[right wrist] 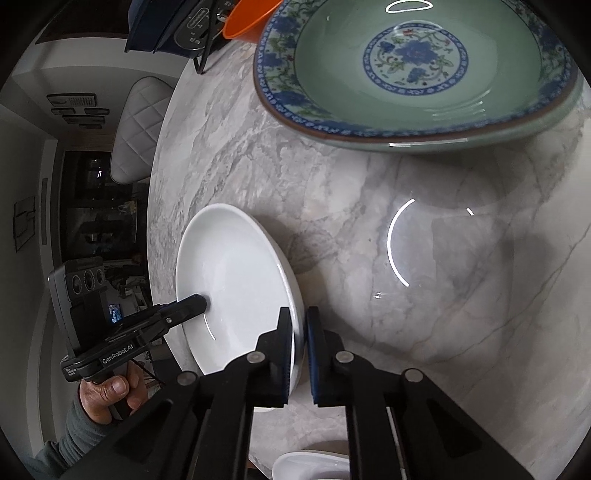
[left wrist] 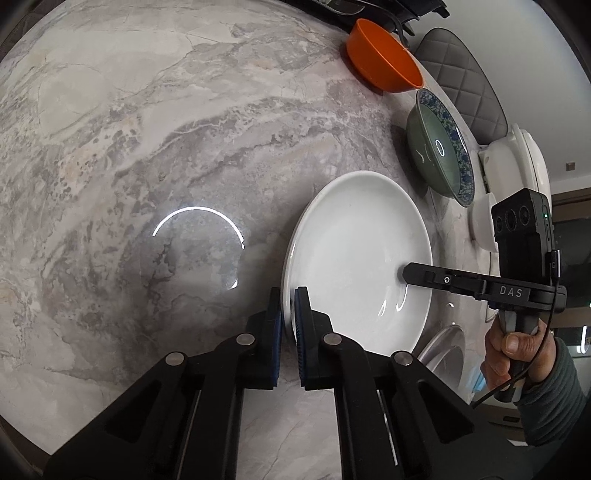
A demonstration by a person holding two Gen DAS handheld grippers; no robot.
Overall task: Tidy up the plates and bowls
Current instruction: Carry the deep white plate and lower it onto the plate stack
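A white plate (left wrist: 354, 254) (right wrist: 236, 277) is gripped by its rim from two opposite sides. My left gripper (left wrist: 289, 301) is shut on the plate's near-left rim, blue pads on either side of the edge; the right wrist view shows it (right wrist: 204, 305) at the plate's far edge. My right gripper (right wrist: 300, 325) is shut on the opposite rim, and the left wrist view shows its tip (left wrist: 402, 274) there. A green bowl with a blue floral band (left wrist: 439, 147) (right wrist: 417, 66) and an orange bowl (left wrist: 384, 55) (right wrist: 251, 18) stand on the marble table (left wrist: 147, 147) beyond the plate.
Another white dish (left wrist: 445, 354) (right wrist: 310, 465) lies near the table's edge beside the held plate. A black rack (right wrist: 177, 26) stands at the far end behind the orange bowl. A quilted chair (left wrist: 461, 74) and a white appliance (left wrist: 517, 166) are off the table's side.
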